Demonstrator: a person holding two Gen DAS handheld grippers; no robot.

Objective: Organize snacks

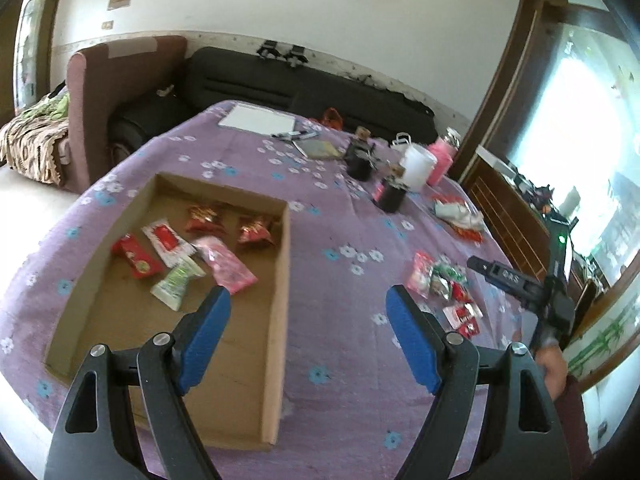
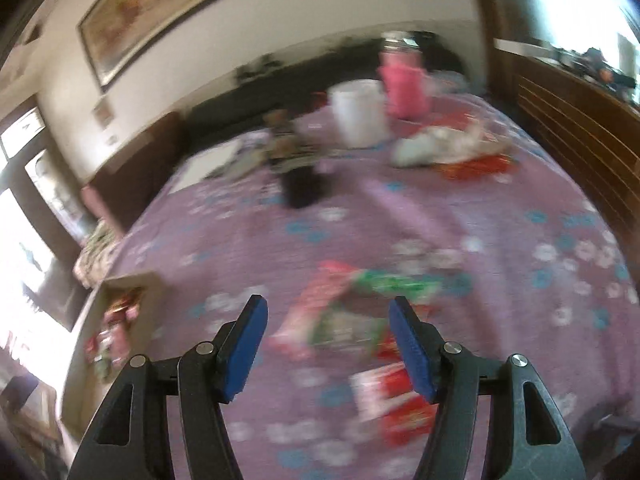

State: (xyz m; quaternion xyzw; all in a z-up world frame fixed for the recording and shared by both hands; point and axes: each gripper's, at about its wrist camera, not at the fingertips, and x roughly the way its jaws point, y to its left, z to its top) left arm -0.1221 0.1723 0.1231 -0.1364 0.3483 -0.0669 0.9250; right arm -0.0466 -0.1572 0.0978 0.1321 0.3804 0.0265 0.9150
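Note:
A shallow cardboard box (image 1: pixel 280 288) lies on the purple flowered tablecloth and holds several snack packets (image 1: pixel 200 248), red, pink and green. My left gripper (image 1: pixel 308 296) hangs open above the box's right wall, nothing between its blue pads. A loose pile of snack packets (image 1: pixel 444 288) lies on the cloth to the right of the box. In the blurred right wrist view my right gripper (image 2: pixel 328 308) stands open over that pile (image 2: pixel 352 312), with nothing gripped. The box's corner (image 2: pixel 120 284) shows at the left there. The right gripper's black body (image 1: pixel 520 284) appears at the right of the left wrist view.
Two dark jars (image 1: pixel 388 196), a white cup (image 1: pixel 418 166), a pink bottle (image 1: pixel 442 160) and a crumpled bag (image 1: pixel 456 212) stand at the far right of the table. A white pad (image 1: pixel 256 118), marker and booklet lie at the far edge. Sofas sit behind; a wooden cabinet (image 1: pixel 508 208) stands right.

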